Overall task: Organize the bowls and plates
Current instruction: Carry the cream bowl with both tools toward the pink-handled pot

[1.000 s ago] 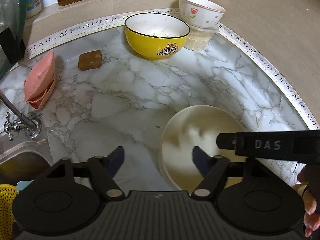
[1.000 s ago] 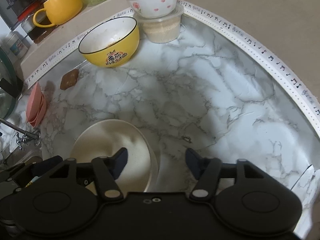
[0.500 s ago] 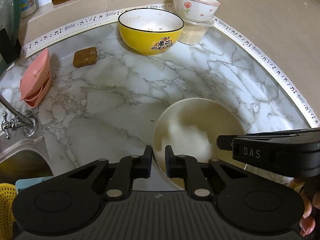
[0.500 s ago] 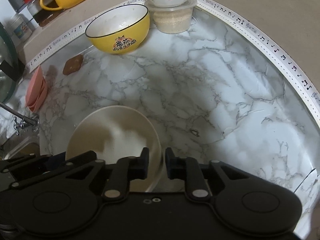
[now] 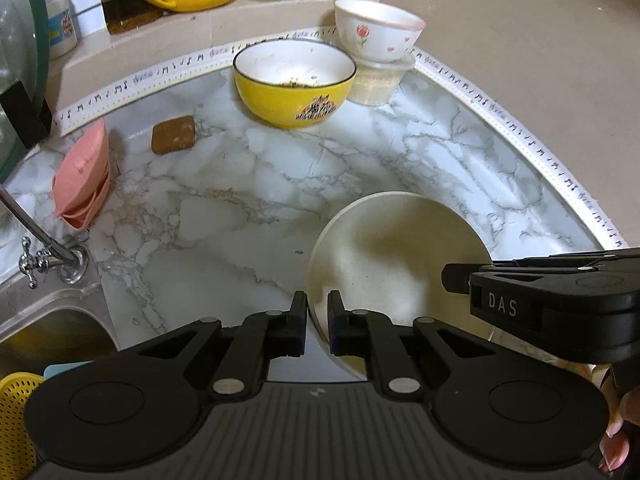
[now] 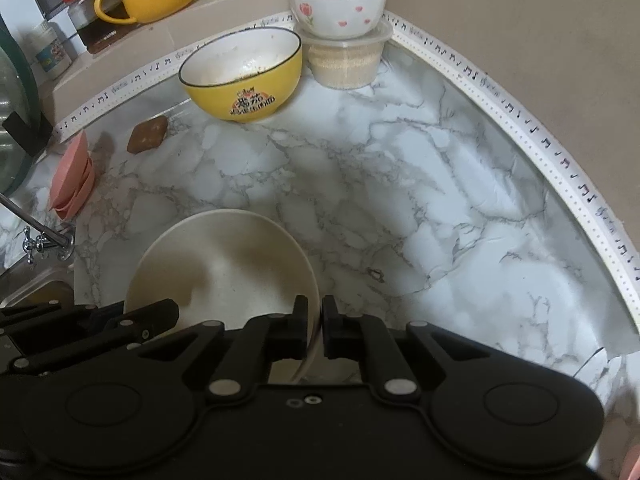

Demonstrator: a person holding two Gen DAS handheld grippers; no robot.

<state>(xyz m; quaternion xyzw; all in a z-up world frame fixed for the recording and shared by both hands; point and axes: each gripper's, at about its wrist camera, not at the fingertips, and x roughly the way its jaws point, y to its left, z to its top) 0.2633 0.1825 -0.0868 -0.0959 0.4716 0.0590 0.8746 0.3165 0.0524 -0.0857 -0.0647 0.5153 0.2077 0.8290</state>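
Cream bowl (image 5: pixel 396 264) sits on the marble counter (image 5: pixel 240 200), at 5 o'clock in the left wrist view and 7 o'clock in the right wrist view. Left gripper (image 5: pixel 318 322) is narrowed to a slit, pinching the bowl's left rim. Right gripper (image 6: pixel 315 326) is likewise clamped on the opposite rim, wall visible between its fingers.

Yellow bowl (image 5: pixel 294 80) with food residue is at 12 o'clock, well apart. Flowered bowl (image 5: pixel 378 32) rests on a lidded plastic tub (image 5: pixel 378 84) just beside it, at 1 o'clock.

Risks: both grips catch only thin rim, so uneven lifting could tilt the bowl or let it slip. Pulling the hands apart may pop a rim free. The flowered bowl's perch looks unsteady if bumped while stacking.

Versus a second ago: both pairs of jaws stood wide, straddling the rims without touching. Now both are closed on the bowl. Bowl itself seems unmoved.
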